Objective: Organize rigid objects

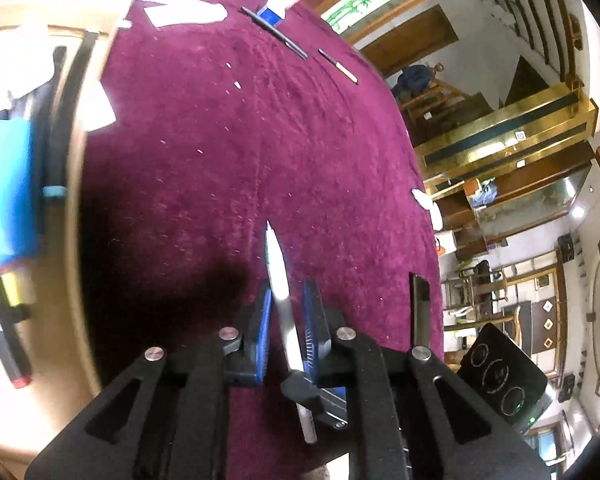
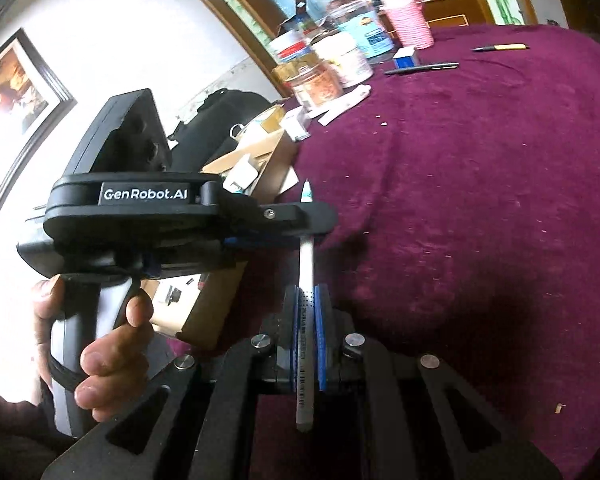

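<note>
Both grippers gripping 1 white pen (image 2: 305, 280) above the maroon cloth (image 2: 480, 200).
Right gripper (image 2: 307, 300) is clamping the barrel; left gripper (image 2: 300, 224) is crossing w/ jaws together farther up, prob. pinching it near the tip.

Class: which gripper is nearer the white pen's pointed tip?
Left. The left gripper crosses the white pen just below its tip; the right gripper clamps the barrel farther back.
</note>
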The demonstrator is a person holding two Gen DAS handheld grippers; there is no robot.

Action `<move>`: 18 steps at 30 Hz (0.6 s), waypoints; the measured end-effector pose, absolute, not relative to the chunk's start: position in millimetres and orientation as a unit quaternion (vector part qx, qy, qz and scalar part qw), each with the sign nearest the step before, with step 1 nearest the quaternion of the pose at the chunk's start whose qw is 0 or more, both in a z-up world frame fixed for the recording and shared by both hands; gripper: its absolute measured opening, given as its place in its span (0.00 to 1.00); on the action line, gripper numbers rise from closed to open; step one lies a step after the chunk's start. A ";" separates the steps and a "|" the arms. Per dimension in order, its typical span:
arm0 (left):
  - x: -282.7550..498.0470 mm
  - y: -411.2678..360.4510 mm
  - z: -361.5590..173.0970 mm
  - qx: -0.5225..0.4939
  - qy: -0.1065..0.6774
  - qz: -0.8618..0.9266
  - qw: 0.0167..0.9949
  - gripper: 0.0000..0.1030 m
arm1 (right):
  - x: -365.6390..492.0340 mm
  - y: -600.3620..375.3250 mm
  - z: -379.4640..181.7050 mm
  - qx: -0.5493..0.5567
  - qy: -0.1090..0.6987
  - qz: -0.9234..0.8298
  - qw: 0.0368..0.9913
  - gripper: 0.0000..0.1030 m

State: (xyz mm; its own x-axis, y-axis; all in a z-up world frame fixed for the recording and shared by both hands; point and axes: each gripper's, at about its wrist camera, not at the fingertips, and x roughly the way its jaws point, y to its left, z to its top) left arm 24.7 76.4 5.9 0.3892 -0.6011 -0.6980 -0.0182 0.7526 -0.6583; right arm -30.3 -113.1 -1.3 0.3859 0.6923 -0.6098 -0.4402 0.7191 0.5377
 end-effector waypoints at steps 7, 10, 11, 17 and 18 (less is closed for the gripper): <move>4.6 122.4 26.2 -0.335 0.469 -0.167 0.800 0.05 | -27.3 -73.8 16.3 0.121 0.428 0.384 0.809 0.07; -4.8 150.7 40.5 -0.348 0.449 -0.153 0.809 0.05 | -26.8 -37.6 31.9 0.090 0.417 0.416 0.804 0.07; -8.8 162.3 45.3 -0.351 0.441 -0.146 0.813 0.05 | -26.4 -26.9 36.1 0.082 0.413 0.424 0.802 0.07; -10.6 226.3 50.3 -0.383 0.408 -0.104 0.822 0.05 | -12.3 40.0 47.6 0.038 0.401 0.465 0.788 0.07; -6.1 237.8 46.5 -0.392 0.407 -0.096 0.820 0.05 | -5.7 50.2 45.8 0.037 0.407 0.469 0.783 0.07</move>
State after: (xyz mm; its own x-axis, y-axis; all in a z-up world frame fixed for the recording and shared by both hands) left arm -6.1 237.8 46.5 0.6501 -0.4762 -0.5922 -0.1617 0.6747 -0.7201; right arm -5.7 50.2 45.8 0.2287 0.7639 -0.6034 -0.7039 0.5580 0.4396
